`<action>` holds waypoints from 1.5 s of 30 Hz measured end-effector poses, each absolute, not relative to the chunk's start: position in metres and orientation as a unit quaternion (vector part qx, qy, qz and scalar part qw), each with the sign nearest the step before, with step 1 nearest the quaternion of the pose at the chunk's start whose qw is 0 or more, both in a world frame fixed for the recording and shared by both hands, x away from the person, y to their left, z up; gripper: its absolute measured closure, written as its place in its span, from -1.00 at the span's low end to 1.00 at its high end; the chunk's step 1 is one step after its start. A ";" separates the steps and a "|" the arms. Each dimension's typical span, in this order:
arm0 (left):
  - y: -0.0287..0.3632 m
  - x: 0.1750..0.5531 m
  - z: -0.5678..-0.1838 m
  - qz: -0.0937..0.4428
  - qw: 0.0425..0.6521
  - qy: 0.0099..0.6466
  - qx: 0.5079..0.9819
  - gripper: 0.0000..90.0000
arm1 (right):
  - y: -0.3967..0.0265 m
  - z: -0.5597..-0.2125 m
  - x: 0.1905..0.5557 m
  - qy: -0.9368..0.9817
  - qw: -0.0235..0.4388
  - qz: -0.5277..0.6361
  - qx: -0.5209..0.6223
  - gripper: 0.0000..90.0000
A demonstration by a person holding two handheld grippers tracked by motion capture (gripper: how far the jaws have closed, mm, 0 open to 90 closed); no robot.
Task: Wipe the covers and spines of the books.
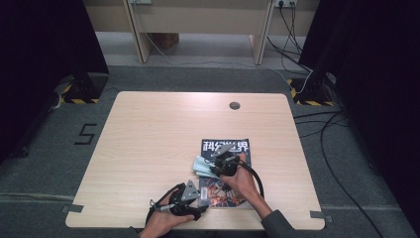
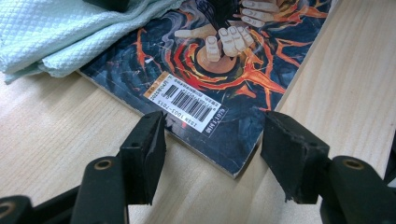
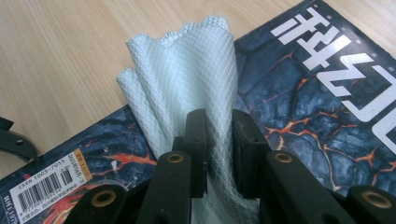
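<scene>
My right gripper (image 3: pixel 218 154) was clamped on a pale green cloth (image 3: pixel 187 79), its jaws pinching a bunched fold while the rest fanned out over the magazine (image 3: pixel 299 102). The cloth lay across the magazine's left edge, partly on the cover and partly over the table (image 1: pixel 148 134). My left gripper (image 2: pixel 212 149) stood with jaws wide apart, holding nothing, straddling the magazine's near corner just by the barcode (image 2: pixel 187 100), low to the wood. In the high view the magazine sat toward the near right of the table, both hands close around it. I judged the main risk to be drag: with the left jaws not pressing the corner, any wiping pull from the right could slide or spin the magazine. A thin pinch might also let the cloth slip free.
</scene>
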State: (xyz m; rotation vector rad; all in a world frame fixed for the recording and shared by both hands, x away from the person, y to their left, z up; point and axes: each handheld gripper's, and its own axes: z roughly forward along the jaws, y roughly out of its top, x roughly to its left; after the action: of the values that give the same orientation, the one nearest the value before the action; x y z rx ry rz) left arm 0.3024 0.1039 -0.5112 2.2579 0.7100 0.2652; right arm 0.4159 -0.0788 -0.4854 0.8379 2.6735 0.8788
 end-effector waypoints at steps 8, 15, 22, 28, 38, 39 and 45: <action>0.105 0.302 -0.512 0.102 0.375 0.278 0.879 -0.12 | -0.105 -0.485 0.420 0.899 0.104 0.294 0.309 0.73; 0.106 0.301 -0.512 0.103 0.376 0.279 0.877 -0.13 | -0.163 -0.483 0.426 0.876 0.122 0.288 0.366 0.73; 0.106 0.301 -0.512 0.104 0.376 0.278 0.878 -0.12 | -0.188 -0.482 0.430 0.862 0.135 0.284 0.397 0.74; 0.106 0.301 -0.512 0.103 0.375 0.277 0.878 -0.12 | -0.166 -0.481 0.420 0.880 0.132 0.274 0.365 0.74; 0.108 0.301 -0.511 0.102 0.371 0.286 0.877 -0.16 | -0.106 -0.484 0.405 0.900 0.097 0.292 0.309 0.74; 0.109 0.301 -0.511 0.103 0.371 0.287 0.877 -0.17 | -0.102 -0.484 0.403 0.900 0.091 0.296 0.306 0.74; 0.124 0.300 -0.509 0.089 0.363 0.304 0.876 -0.22 | -0.086 -0.485 0.394 0.908 0.081 0.299 0.283 0.74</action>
State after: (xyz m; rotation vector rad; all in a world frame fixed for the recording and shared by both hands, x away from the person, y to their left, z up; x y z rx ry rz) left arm 0.2997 0.1236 -0.5089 2.2552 0.7817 0.2302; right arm 0.3945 -0.0860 -0.4847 0.8463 2.7134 0.8946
